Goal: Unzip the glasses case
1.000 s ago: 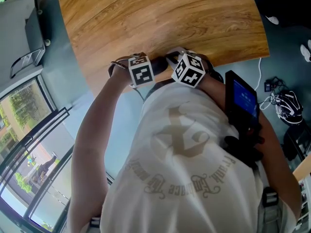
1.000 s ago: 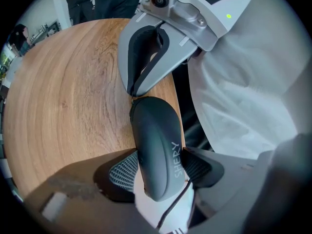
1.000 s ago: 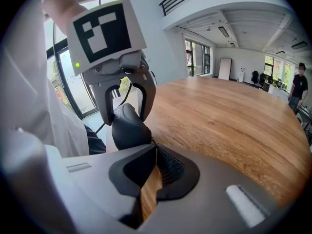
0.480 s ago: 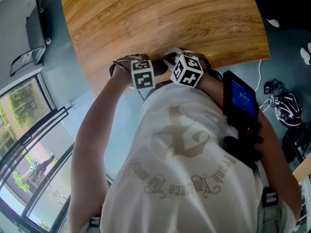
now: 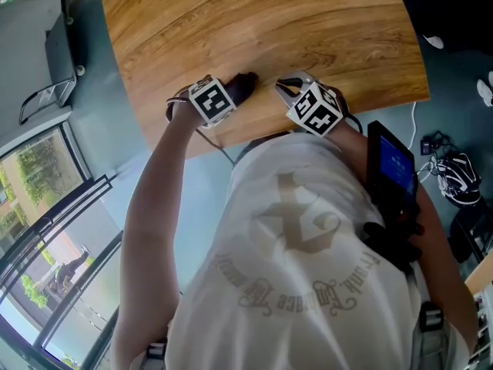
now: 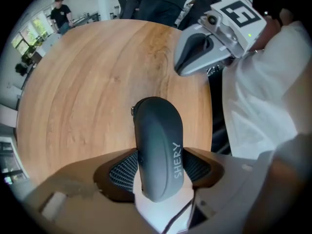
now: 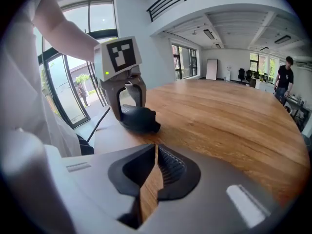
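Dark grey oval glasses case (image 6: 157,150), white "SHERY" lettering, clamped in left gripper (image 6: 159,169) jaws on round wooden surface (image 6: 87,91); right gripper (image 7: 153,175) jaws pinched together, empty.

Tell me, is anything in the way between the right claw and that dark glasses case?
Nothing visible. The right claw, shut and empty, faces the glasses case across a bare stretch of wooden table. The left claw grips the case from above, and the side facing the right claw looks clear.
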The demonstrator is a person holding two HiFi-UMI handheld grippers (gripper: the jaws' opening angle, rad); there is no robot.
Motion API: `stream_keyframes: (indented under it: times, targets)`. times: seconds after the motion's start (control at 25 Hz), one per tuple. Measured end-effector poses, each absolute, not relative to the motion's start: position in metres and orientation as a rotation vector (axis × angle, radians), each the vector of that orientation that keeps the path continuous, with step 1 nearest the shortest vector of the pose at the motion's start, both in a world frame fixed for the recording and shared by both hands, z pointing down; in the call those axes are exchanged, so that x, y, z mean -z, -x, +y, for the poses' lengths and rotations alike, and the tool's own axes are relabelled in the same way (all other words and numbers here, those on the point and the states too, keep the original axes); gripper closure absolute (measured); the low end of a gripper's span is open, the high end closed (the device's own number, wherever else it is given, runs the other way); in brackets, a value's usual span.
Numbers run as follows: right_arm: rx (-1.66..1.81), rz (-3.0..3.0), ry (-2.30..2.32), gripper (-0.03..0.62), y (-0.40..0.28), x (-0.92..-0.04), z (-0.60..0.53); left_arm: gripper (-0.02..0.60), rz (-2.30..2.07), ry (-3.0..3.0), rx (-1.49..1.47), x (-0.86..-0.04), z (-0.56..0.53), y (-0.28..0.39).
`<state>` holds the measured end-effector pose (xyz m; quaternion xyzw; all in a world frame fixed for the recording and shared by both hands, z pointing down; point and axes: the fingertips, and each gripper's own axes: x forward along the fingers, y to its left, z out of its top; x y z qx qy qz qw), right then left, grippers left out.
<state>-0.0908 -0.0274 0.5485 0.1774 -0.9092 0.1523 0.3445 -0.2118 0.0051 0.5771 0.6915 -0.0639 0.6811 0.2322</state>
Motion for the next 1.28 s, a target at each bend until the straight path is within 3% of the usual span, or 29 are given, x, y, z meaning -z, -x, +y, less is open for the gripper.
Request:
stream_keyframes:
  times: [0.32, 0.44, 0.96, 1.16, 1.28]
  targets:
    - [-0.434, -2.342, -0.491, 0.569, 0.083, -0.557, -0.026, 0.261, -0.298, -1.908, -1.763, -0.581, -0.023, 0.234]
    - [-0.436, -2.355, -0.496, 0.572, 0.082, -0.553, -0.028, 0.221, -0.397, -1.913, -1.730, -0.577, -0.024, 0.245]
    - [-0.397, -2.429, -0.396, 0.580, 0.040, -0.545, -0.024, 0.219, -0.930, -1.982, -1.560, -0.528, -0.020, 0.237]
    - [-0.347, -2.433, -0.287, 0.585, 0.029, -0.550, -0.018, 0.249, -1.188, -2.056, -1.283, -0.500, -0.027, 0.205]
    - [-0.332, -2.438, -0.249, 0.585, 0.031, -0.547, -0.013, 0.316, -1.328, -2.130, -1.105, -0.481, -0.024, 0.186]
